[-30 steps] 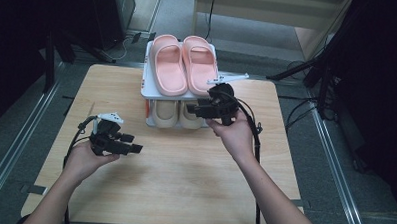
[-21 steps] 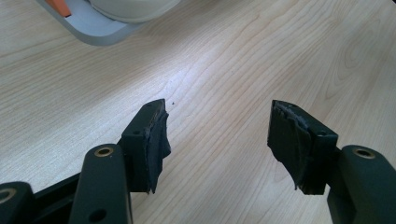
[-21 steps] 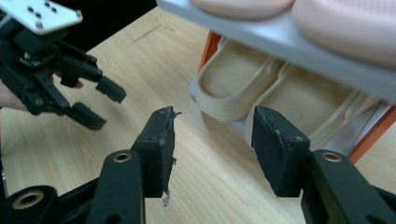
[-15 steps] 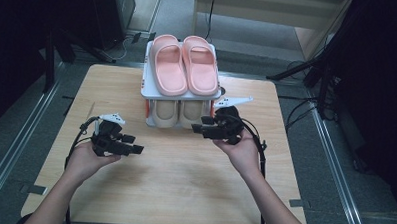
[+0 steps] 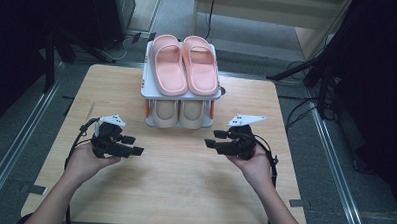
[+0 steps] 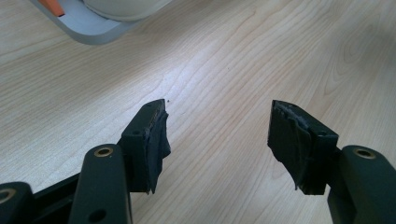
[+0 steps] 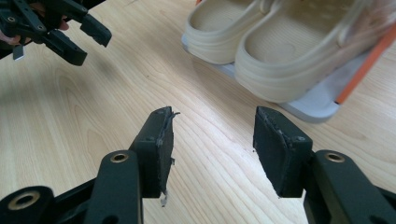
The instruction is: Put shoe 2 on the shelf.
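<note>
Black right gripper [image 5: 211,142] low, level, agape.

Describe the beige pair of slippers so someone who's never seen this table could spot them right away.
Find the small two-tier shoe rack at the far middle of the wooden table. The beige slippers sit on its bottom shelf, toes toward the person. The pink slippers lie on the top shelf, directly above.

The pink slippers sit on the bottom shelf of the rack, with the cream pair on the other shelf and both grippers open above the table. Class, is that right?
Not quite. The high view shows the pink slippers on the top shelf of the rack; the cream pair is on the bottom one. The left gripper and right gripper are open above the table.
</note>
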A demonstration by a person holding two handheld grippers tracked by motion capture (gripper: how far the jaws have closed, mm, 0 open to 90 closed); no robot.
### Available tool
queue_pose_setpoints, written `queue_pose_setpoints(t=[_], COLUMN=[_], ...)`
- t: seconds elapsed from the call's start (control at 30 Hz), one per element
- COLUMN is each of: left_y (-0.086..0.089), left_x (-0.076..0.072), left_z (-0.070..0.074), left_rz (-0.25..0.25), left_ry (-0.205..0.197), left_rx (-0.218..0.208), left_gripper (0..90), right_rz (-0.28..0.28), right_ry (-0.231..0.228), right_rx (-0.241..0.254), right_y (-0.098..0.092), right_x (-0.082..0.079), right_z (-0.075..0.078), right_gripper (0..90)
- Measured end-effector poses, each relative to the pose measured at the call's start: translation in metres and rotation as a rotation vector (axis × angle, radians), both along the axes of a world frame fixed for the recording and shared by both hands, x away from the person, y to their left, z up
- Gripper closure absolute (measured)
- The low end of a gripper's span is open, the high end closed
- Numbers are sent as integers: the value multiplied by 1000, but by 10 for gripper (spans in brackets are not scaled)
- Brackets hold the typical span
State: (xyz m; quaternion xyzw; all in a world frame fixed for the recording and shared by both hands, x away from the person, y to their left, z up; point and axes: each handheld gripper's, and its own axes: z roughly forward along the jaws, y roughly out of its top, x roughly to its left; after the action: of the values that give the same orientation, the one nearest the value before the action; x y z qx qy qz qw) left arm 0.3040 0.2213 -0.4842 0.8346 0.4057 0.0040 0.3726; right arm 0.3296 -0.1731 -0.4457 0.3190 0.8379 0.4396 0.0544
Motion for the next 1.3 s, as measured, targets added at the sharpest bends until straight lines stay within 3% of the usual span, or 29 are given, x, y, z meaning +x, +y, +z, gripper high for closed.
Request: queue_pose_setpoints(t=[0.23, 0.37, 0.5, 1.3], left_y=[-1, 2, 4, 3], left_x=[-2, -1, 1, 4], left_z=[1, 2, 2, 2], left_rz=[-13, -5, 4, 14], left_ry=[-14, -17, -16, -15], left_rx=[16, 6, 2, -2], left_gripper=[372, 370, 368, 363], right_rz=[-21, -26, -41, -57], right_ry=[13, 3, 24, 39], right_rx=[17, -11, 5, 9], right_y=[-20, -24, -29, -33], right_x=[-1, 1, 5, 6], right_z=[-14, -21, -24, -25], right_gripper=[488, 488, 488, 482])
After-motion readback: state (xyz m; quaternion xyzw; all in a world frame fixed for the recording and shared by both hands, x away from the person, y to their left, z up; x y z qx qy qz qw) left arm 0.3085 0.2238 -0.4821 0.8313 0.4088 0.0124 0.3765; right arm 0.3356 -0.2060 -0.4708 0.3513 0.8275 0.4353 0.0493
